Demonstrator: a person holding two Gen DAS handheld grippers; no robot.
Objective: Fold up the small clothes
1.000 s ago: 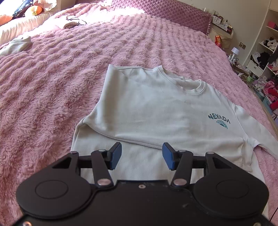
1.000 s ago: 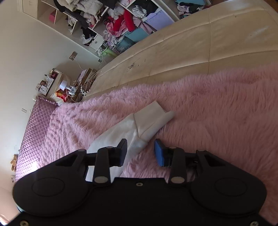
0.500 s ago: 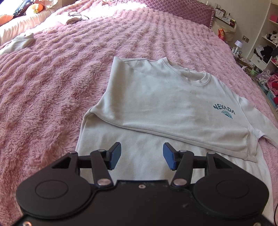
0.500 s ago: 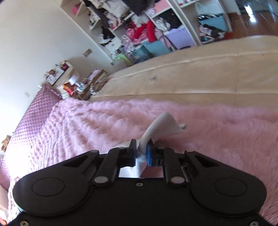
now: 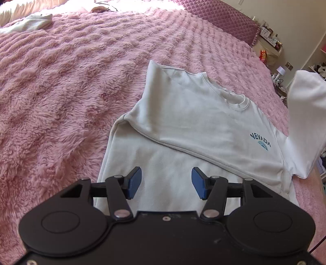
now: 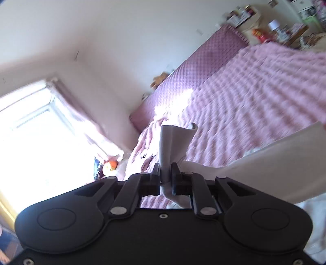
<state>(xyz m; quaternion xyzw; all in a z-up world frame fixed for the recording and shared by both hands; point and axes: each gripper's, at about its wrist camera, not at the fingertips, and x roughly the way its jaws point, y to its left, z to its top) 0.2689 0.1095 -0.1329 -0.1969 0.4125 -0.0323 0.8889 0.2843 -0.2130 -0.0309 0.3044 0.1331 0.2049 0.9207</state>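
Right wrist: my right tool (image 6: 165, 176) is clamped on the sleeve (image 6: 175, 142), lifted; sweatshirt (image 5: 195, 130) body lies beneath my empty, spread left tool (image 5: 166, 182).

Place: a bedroom in a home.
Bed (image 5: 81, 81): broad, spread with a fluffy pink blanket.
Headboard (image 5: 220, 18): quilted mauve, against a cream wall.
Nightstand (image 5: 269, 42): beside the bed, crowded with small items (a red packet among them).
Window (image 6: 40, 132): bright daylight, a pale pink curtain at its edge.
Shelves (image 5: 317, 67): at the far right edge, only partly in view.
Laundry: a white sweatshirt (image 5: 193, 122) lies on the blanket.
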